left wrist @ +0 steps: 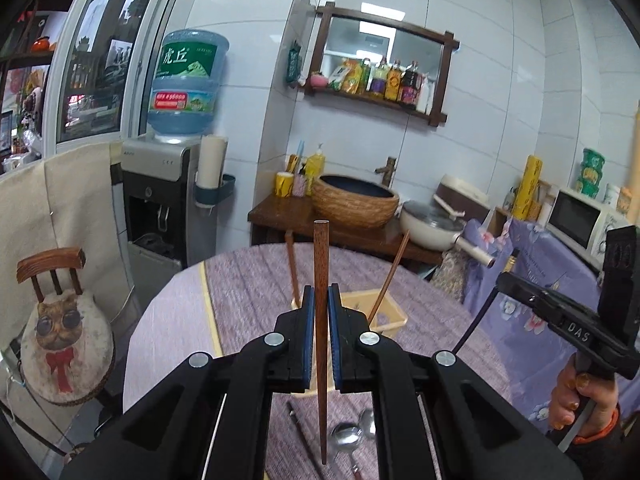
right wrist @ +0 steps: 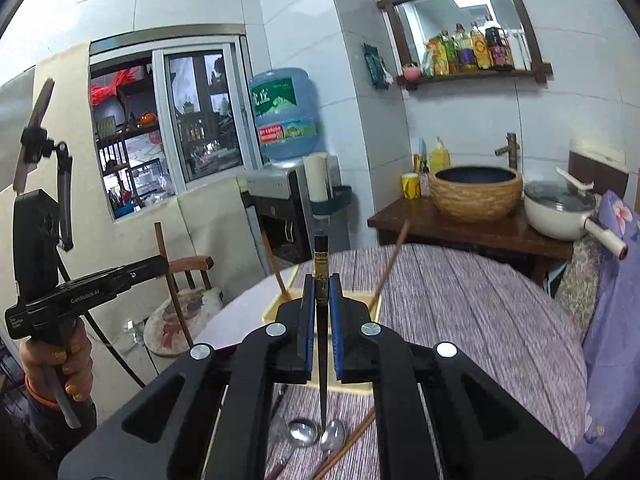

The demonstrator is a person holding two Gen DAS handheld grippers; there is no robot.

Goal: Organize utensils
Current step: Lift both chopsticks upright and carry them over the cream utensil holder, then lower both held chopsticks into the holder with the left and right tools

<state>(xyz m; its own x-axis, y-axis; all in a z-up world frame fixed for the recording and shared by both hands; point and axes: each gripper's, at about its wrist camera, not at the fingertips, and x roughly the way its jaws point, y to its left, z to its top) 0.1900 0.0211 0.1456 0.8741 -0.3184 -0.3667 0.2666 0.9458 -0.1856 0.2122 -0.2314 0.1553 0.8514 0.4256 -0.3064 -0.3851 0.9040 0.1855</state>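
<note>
Clamped in the left hand-held gripper, a brown chopstick stands nearly upright; the right hand-held gripper is closed on a black chopstick in the same way. Both hang over the table, where two spoons and loose chopsticks lie below and a yellow holder with two sticks stands just beyond. Each long stick is pinched at one spot, so a tilt could swing it, or its tip could snag the holder's rim on entry. Readable: "DAS" and "GenRobot.AI" on the gripper bodies, "虎丘" on the water bottle.

White tiled walls, wooden chair
</note>
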